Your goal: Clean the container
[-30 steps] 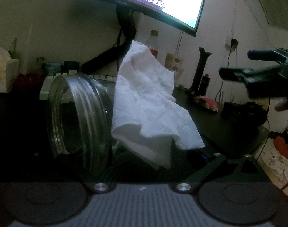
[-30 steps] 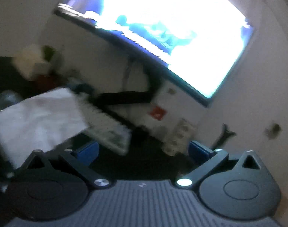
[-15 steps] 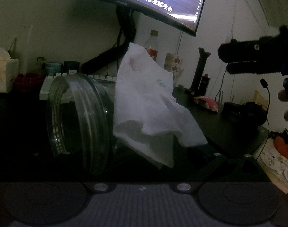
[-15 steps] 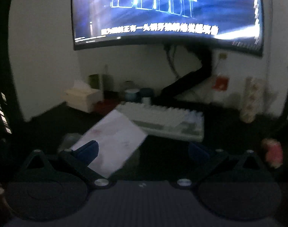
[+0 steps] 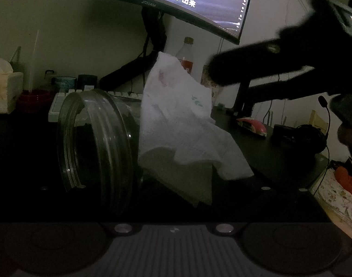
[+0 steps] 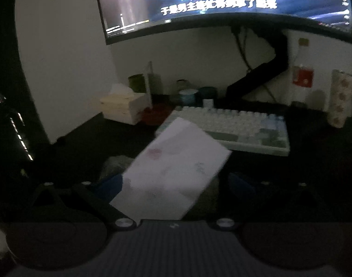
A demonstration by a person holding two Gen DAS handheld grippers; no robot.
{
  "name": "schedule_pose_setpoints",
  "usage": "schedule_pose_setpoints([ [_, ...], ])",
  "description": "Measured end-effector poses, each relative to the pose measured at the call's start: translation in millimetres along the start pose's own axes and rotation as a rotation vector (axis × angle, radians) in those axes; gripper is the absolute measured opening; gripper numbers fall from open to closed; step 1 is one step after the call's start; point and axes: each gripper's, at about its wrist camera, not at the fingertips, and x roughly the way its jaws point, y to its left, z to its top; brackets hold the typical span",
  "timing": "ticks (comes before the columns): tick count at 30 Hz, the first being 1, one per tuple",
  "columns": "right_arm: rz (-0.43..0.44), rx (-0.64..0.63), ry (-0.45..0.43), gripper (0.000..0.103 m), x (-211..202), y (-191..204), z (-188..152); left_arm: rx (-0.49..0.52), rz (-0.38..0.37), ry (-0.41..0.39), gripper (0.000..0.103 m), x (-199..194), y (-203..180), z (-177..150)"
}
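A clear glass jar [image 5: 95,143] lies on its side between my left gripper's fingers, mouth to the left; my left gripper [image 5: 173,184] is shut on it. A white paper towel [image 5: 182,129] with faint red stains drapes over the jar's right side. My right gripper [image 5: 256,69] hovers at the upper right, just above the towel's top. In the right wrist view the towel [image 6: 176,170] sits between its blue-padded fingers [image 6: 111,184], and the right gripper [image 6: 173,182] is open. The jar [image 6: 115,166] shows dimly beneath the towel.
A dark desk [image 5: 280,152] holds a white keyboard [image 6: 240,129], a tissue box [image 6: 122,106], cups [image 6: 187,94], a red-labelled bottle [image 5: 187,57] and a headset [image 5: 312,138]. A curved monitor [image 6: 222,4] on a black arm hangs above.
My right gripper has swung from pointing off to the side and come down over the towel, which now lies between its fingers. The left gripper and jar have stayed still.
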Motion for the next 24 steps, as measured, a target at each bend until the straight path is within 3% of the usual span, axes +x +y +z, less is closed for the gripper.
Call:
schedule_pose_setpoints([
  [1, -0.002, -0.004, 0.0, 0.059, 3, 1, 1, 0.001, 0.0, 0.0, 0.103, 0, 0, 0],
  [2, -0.005, -0.007, -0.003, 0.044, 6, 2, 2, 0.002, 0.0, -0.001, 0.103, 0, 0, 0],
  [3, -0.008, -0.009, -0.003, 0.04, 10, 3, 3, 0.002, 0.001, -0.001, 0.103, 0, 0, 0],
  [8, 0.018, 0.013, 0.03, 0.039, 26, 7, 2, 0.007, -0.006, 0.001, 0.103, 0, 2, -1],
  [13, 0.013, -0.01, 0.033, 0.046, 32, 16, -1, 0.019, -0.031, 0.006, 0.103, -4, 16, -1],
  [15, -0.006, -0.06, 0.028, 0.04, 32, 22, -3, 0.02, -0.027, 0.005, 0.103, -4, 15, -2],
  [17, -0.007, -0.061, 0.018, 0.008, 30, 22, -6, 0.021, -0.026, 0.004, 0.103, -4, 14, -2],
  [24, -0.052, -0.02, 0.007, 0.007, 32, 6, -3, 0.024, -0.019, 0.002, 0.103, -3, 12, -3],
])
